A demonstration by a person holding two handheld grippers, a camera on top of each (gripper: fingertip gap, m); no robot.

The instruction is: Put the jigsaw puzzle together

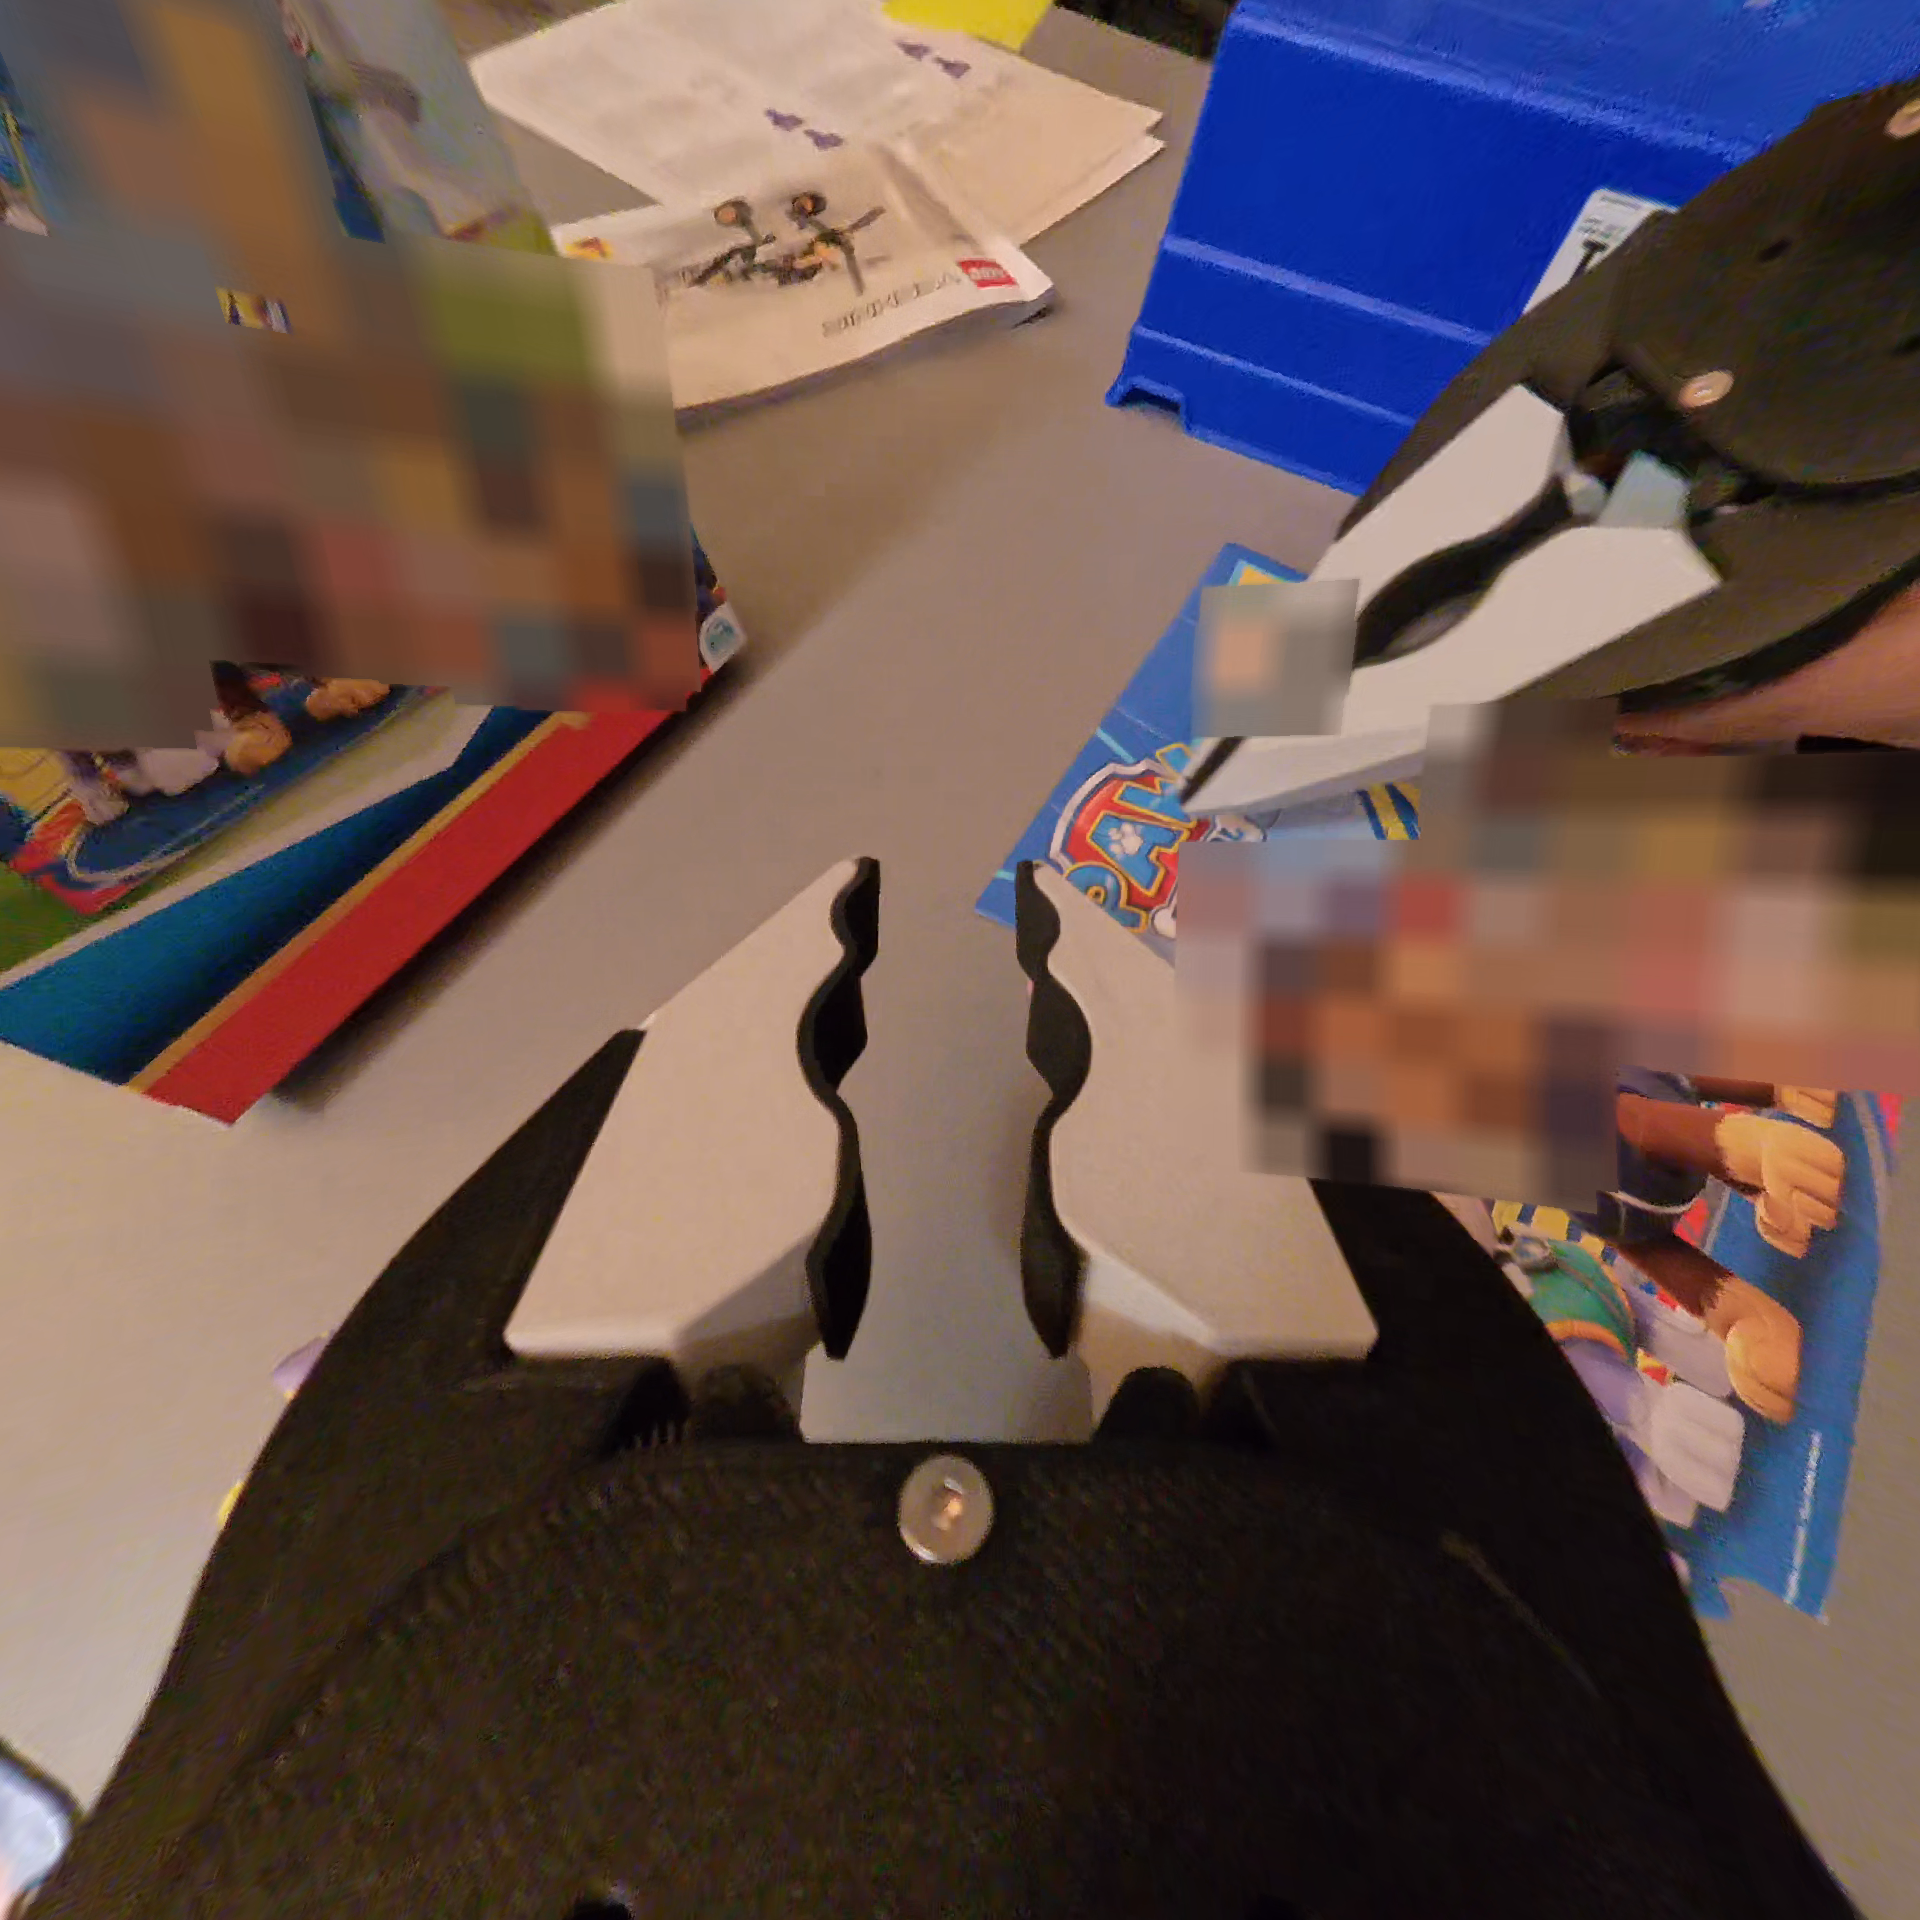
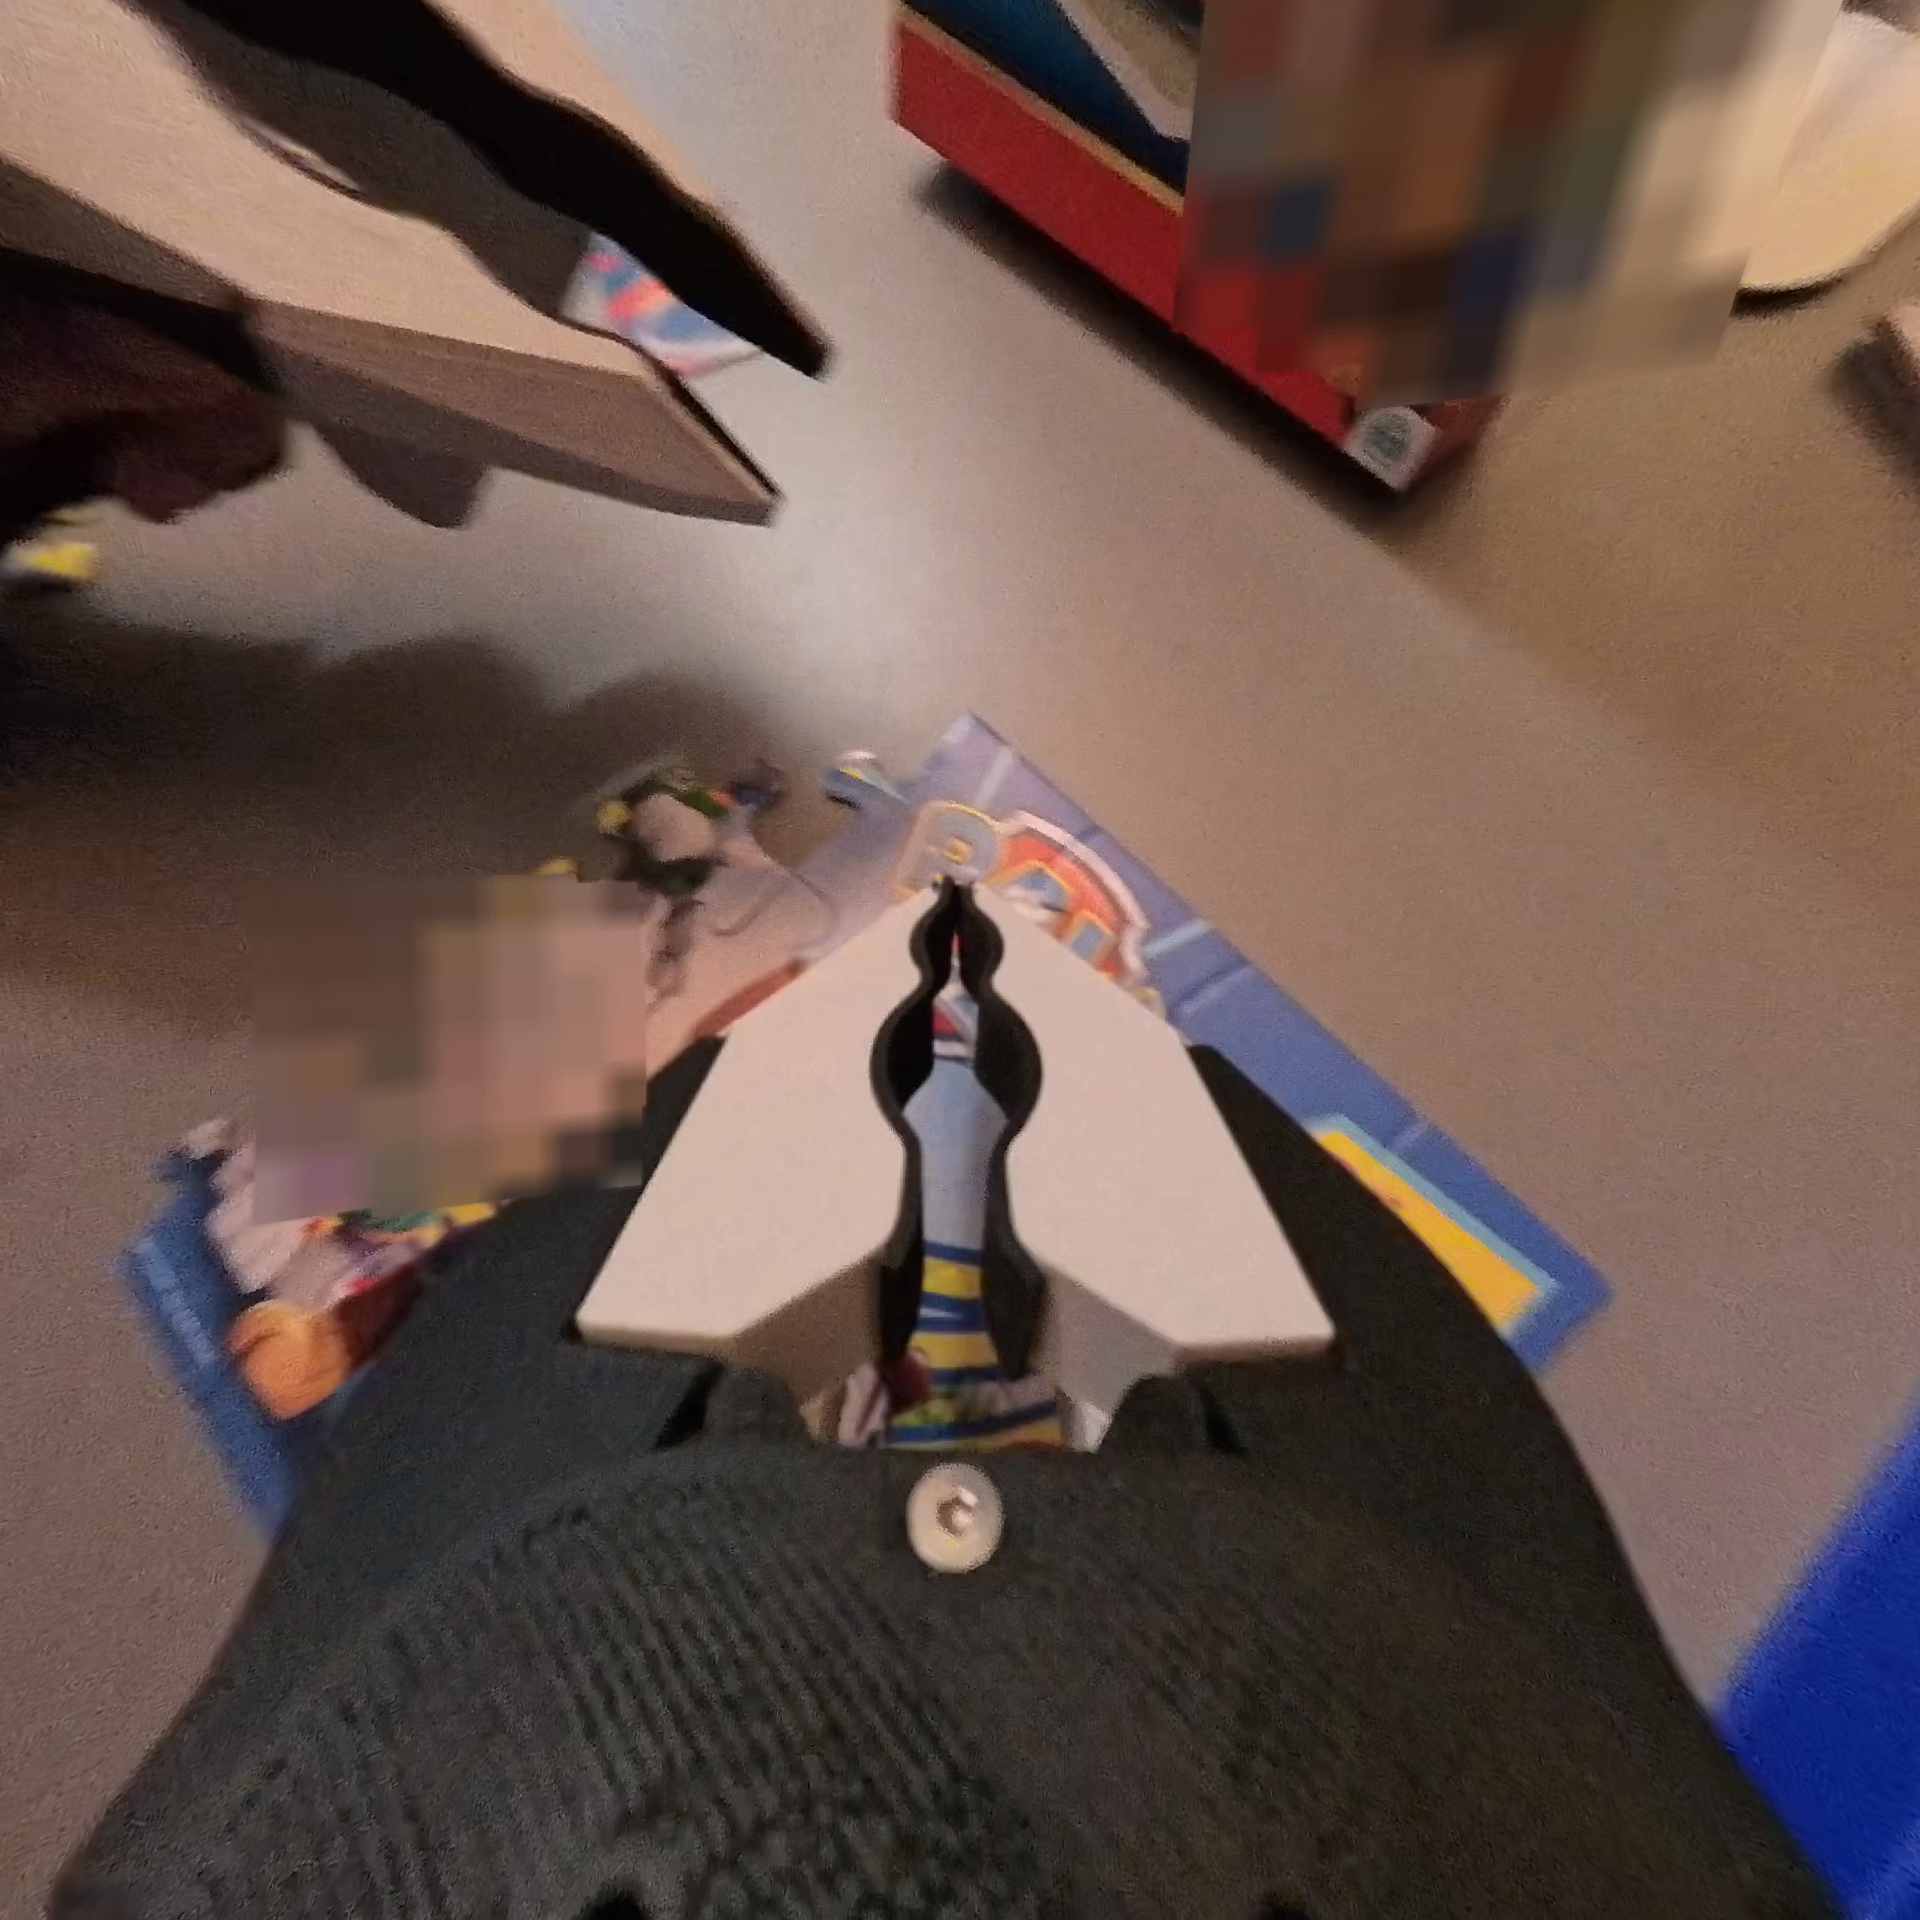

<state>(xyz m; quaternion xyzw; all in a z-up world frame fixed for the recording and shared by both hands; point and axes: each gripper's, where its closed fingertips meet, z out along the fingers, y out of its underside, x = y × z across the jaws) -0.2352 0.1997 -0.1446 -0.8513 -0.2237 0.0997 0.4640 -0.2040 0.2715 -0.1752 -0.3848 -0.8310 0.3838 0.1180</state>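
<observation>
Left gripper: the grey fingers with wavy black pads stand spread apart, nothing between them, only the bare grey table surface visible through the gap. Its right fingertip sits just beside the near corner of the flat blue cartoon-printed cardboard sheet; contact cannot be determined.

Right gripper: the pad tips are pressed together at the front, with no object clamped between them. It hovers directly over the blue cartoon-printed sheet, close to the sheet's far corner and its printed shield emblem; whether the tips touch the sheet cannot be determined.

Surroundings, referenced to the blue sheet:
- Left of it, across a strip of bare table: a large red-and-blue printed cardboard box.
- Beyond it: a blue plastic storage bin.
- Beyond it and to the left: a white instruction booklet resting on loose white paper sheets.
</observation>
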